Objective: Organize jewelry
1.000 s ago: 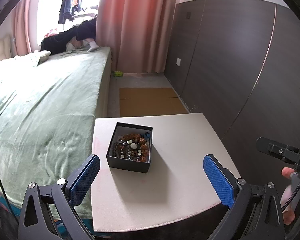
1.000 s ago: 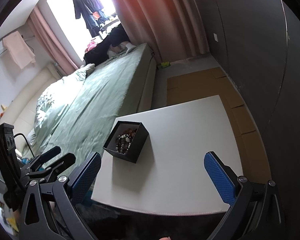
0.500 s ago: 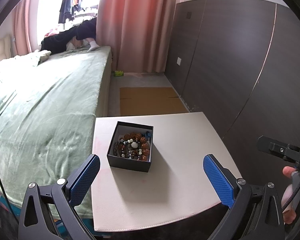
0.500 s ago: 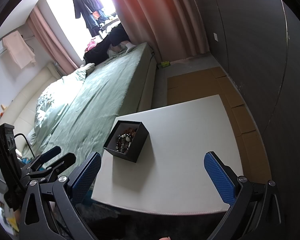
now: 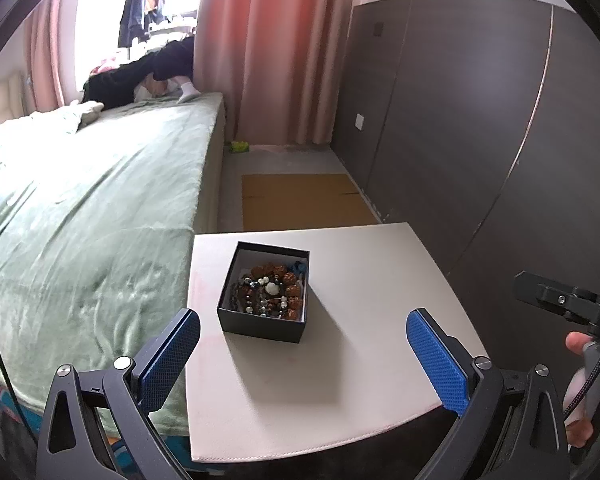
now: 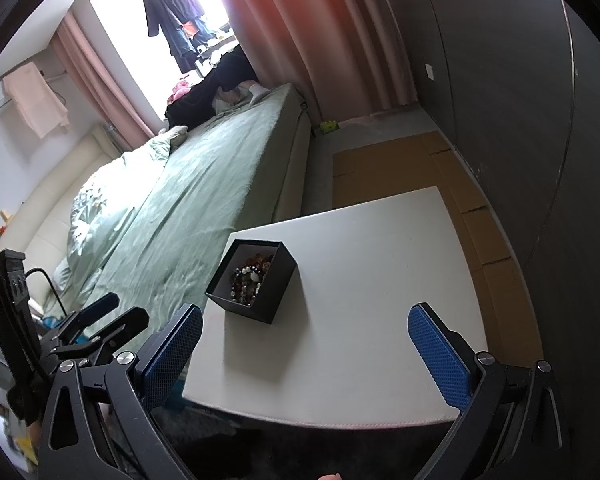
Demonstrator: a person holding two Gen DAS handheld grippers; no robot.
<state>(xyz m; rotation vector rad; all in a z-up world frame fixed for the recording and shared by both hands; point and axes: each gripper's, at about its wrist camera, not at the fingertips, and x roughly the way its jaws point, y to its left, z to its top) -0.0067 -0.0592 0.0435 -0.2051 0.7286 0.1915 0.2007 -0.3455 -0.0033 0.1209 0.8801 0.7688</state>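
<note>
A small black box [image 5: 265, 300] [image 6: 252, 282] sits open on the left part of a white table [image 5: 360, 364] [image 6: 380, 280]. Inside it lies a heap of beaded bracelets [image 5: 272, 290] [image 6: 249, 282], brown, dark and pearly, with a blue piece at the far corner. My left gripper [image 5: 302, 356] hovers over the table's near edge, open, its blue pads wide apart and nothing between them. My right gripper [image 6: 304, 354] is also open and empty, held back from the table's near edge, with the box ahead to its left.
A bed with a green blanket [image 5: 80, 216] [image 6: 188, 200] runs along the table's left side. A dark panelled wall [image 5: 480, 120] stands to the right. Cardboard sheets [image 5: 304, 200] [image 6: 452, 184] cover the floor beyond the table. A hand [image 5: 580, 392] holds the other gripper at the right.
The box sits slightly further from my left gripper and more to the right in its view; both grippers have drifted a little. Nothing was grasped.
</note>
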